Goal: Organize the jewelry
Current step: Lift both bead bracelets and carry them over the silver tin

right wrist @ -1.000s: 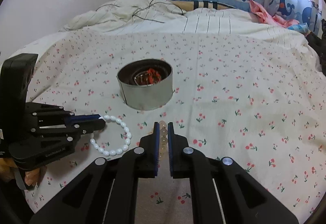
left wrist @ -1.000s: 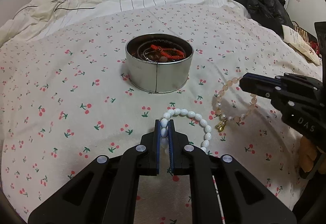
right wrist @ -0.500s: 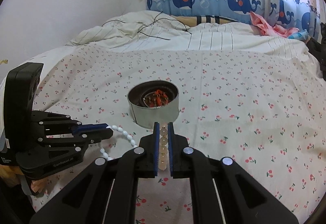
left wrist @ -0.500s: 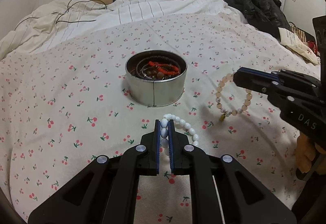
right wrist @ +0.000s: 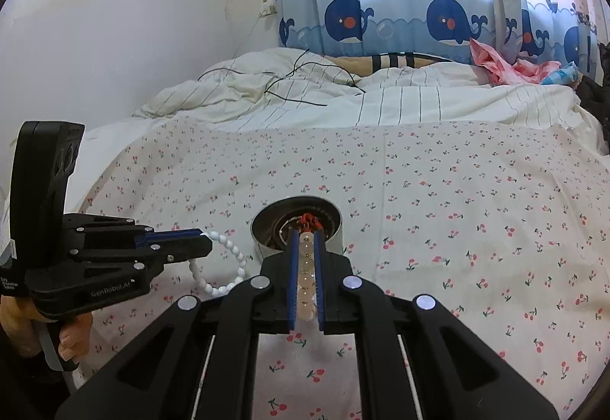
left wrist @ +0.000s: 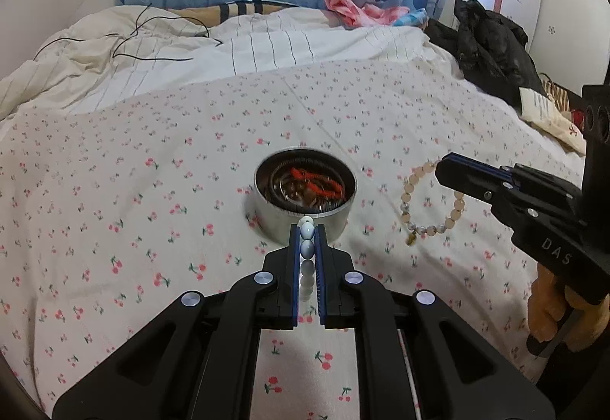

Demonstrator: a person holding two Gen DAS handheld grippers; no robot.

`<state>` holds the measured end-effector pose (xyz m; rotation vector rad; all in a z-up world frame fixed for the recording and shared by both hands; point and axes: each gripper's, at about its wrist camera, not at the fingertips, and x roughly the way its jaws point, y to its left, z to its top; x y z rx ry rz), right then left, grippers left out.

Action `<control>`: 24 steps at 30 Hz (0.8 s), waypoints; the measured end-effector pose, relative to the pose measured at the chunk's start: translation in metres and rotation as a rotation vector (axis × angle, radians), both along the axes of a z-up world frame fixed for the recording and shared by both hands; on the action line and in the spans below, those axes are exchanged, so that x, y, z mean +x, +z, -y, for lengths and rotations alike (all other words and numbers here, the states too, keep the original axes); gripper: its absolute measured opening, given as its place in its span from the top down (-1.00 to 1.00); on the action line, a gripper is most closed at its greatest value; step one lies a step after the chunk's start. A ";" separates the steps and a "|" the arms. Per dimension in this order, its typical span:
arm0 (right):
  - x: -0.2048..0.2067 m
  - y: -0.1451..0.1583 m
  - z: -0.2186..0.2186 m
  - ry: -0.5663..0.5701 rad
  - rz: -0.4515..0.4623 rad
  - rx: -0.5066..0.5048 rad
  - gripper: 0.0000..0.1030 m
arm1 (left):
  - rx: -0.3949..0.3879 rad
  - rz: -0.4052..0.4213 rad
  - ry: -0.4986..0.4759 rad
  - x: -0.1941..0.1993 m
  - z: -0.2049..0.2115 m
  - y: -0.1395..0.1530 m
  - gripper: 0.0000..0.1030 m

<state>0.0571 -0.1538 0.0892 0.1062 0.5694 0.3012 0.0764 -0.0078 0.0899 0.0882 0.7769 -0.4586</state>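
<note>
Two bracelets, one white (right wrist: 228, 267) and one peach (left wrist: 431, 204); one round tin (left wrist: 305, 198); two hand-held grippers, left (left wrist: 307, 248) and right (right wrist: 307, 256); one bed (left wrist: 152, 137).

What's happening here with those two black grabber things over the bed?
A person is tidying jewelry with a handheld gripper in each hand. The left gripper is clamped on a white bead bracelet, the right gripper on a peach bead bracelet. Both bracelets hang clear of the cherry-print sheet, near a round tin that already holds red and other pieces.
</note>
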 end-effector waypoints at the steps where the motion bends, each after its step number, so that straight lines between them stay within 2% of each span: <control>1: 0.002 0.002 0.001 -0.001 0.005 0.004 0.84 | 0.001 0.006 -0.001 0.002 0.000 0.003 0.88; 14: 0.021 0.012 0.009 -0.005 0.016 0.045 0.84 | -0.055 0.038 -0.020 0.038 0.019 0.034 0.88; 19: 0.022 0.012 0.012 -0.011 0.014 0.052 0.84 | -0.093 0.006 -0.021 0.056 0.031 0.029 0.88; 24: 0.024 0.011 0.013 -0.008 0.010 0.059 0.84 | -0.124 -0.042 -0.014 0.077 0.038 0.010 0.88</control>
